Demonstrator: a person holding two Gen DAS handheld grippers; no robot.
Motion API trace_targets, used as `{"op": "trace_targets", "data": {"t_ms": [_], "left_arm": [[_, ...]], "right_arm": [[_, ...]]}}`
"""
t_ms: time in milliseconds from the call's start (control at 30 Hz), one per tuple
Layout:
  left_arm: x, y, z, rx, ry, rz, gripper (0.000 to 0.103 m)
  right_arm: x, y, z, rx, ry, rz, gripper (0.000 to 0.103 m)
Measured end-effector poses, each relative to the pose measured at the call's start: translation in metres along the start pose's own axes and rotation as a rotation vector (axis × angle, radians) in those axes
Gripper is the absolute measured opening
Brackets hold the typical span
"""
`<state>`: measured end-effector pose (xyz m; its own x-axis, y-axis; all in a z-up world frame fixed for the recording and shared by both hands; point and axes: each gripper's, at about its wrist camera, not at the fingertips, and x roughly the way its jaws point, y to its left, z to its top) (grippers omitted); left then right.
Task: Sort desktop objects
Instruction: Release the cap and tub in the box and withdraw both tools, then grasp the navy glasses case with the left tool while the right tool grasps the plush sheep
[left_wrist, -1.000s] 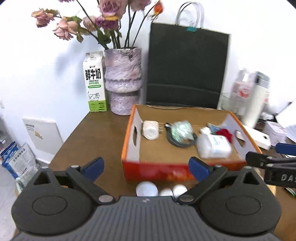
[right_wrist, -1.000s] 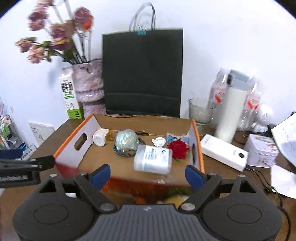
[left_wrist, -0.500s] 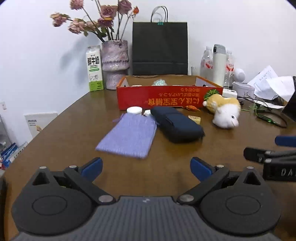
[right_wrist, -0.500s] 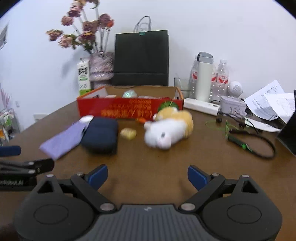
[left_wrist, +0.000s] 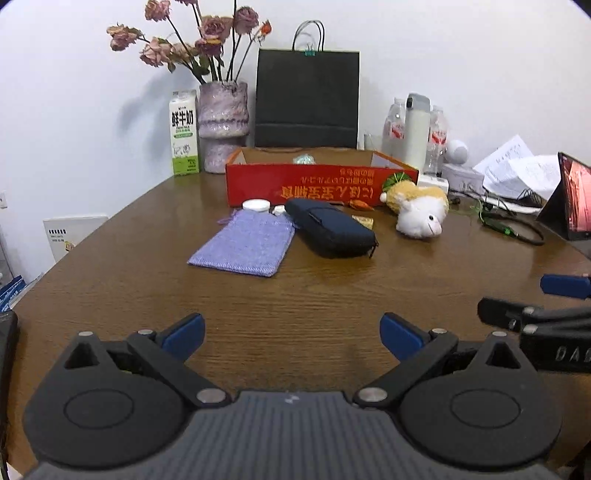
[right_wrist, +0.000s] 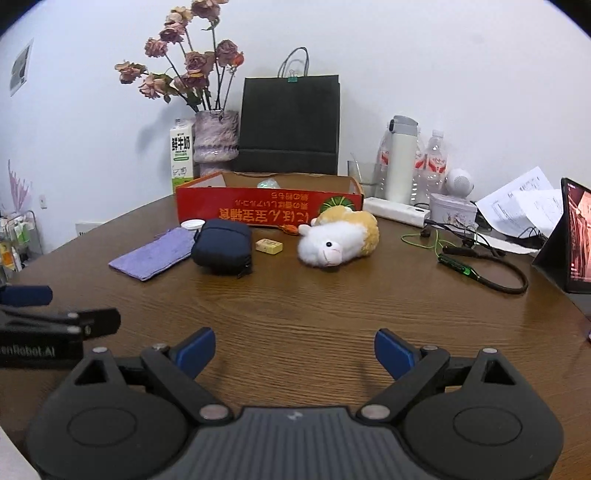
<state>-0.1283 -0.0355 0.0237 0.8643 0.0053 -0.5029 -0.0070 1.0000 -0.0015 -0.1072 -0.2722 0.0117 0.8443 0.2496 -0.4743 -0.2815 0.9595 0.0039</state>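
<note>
A red cardboard box (left_wrist: 317, 184) (right_wrist: 266, 208) stands at the back of the brown table. In front of it lie a purple cloth pouch (left_wrist: 245, 242) (right_wrist: 155, 253), a navy zip case (left_wrist: 330, 227) (right_wrist: 221, 245), a white lid (left_wrist: 255, 205) (right_wrist: 192, 223), a small yellow block (right_wrist: 269, 246) (left_wrist: 363, 220) and a white-and-yellow plush sheep (left_wrist: 417, 212) (right_wrist: 338, 242). My left gripper (left_wrist: 291, 334) is open and empty, well short of them. My right gripper (right_wrist: 293, 349) is open and empty, also near the front of the table.
Behind the box stand a milk carton (left_wrist: 183, 133), a vase of dried roses (left_wrist: 222, 129) and a black paper bag (left_wrist: 306, 99). At the right are bottles and a white flask (right_wrist: 400, 158), a white power strip (right_wrist: 397, 211), a cable (right_wrist: 484, 266), papers (right_wrist: 521, 206) and a tablet (right_wrist: 576, 236).
Both grippers have pulled back from over the red box to the near side of the table and dropped lower. They stay open. The objects have not moved.
</note>
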Motion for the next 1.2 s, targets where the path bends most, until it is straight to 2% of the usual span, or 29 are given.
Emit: {"op": "trace_targets", "data": {"t_ms": [100,233,367,533,633,700,800,900,933,1033,1067,1133,1167,1200], "left_arm": [[0.002,0.001,0.003,-0.001,0.028,0.005,0.103],[0.001,0.005,0.006,-0.017,0.015,0.013,0.103],[0.024,0.004,0.021,-0.016,0.017,0.003,0.103],[0.076,-0.006,0.064,-0.007,0.009,-0.059,0.103],[0.125,-0.016,0.093,0.012,0.081,-0.103,0.103],[0.154,-0.022,0.109,0.028,0.122,-0.099,0.103],[0.182,-0.028,0.12,0.052,0.133,-0.082,0.103],[0.207,-0.025,0.123,0.04,0.171,-0.079,0.102],[0.212,-0.022,0.122,0.029,0.194,-0.089,0.102],[0.212,-0.021,0.118,0.033,0.218,-0.137,0.102],[0.212,-0.025,0.116,0.063,0.216,-0.134,0.103],[0.213,-0.034,0.113,0.143,0.209,-0.11,0.102],[0.216,-0.038,0.111,0.175,0.207,-0.101,0.098],[0.217,-0.04,0.11,0.192,0.205,-0.095,0.089]], "right_arm": [[-0.003,-0.006,0.005,0.01,-0.002,-0.005,0.092],[-0.003,-0.016,0.008,0.033,-0.001,-0.001,0.092],[0.019,-0.029,0.023,0.085,0.027,0.02,0.092],[0.071,-0.044,0.063,0.096,0.014,-0.004,0.093],[0.11,-0.054,0.095,0.066,0.004,-0.016,0.093],[0.137,-0.059,0.116,0.051,0.008,-0.003,0.093],[0.183,-0.063,0.141,-0.011,0.046,0.041,0.093],[0.229,-0.06,0.153,-0.086,0.142,0.055,0.091],[0.241,-0.058,0.154,-0.115,0.17,0.06,0.089],[0.268,-0.053,0.152,-0.174,0.245,0.032,0.075],[0.272,-0.052,0.149,-0.194,0.255,0.008,0.065],[0.273,-0.052,0.145,-0.196,0.258,-0.004,0.06],[0.271,-0.054,0.146,-0.179,0.252,-0.003,0.054],[0.267,-0.057,0.146,-0.157,0.245,-0.002,0.048]]}}
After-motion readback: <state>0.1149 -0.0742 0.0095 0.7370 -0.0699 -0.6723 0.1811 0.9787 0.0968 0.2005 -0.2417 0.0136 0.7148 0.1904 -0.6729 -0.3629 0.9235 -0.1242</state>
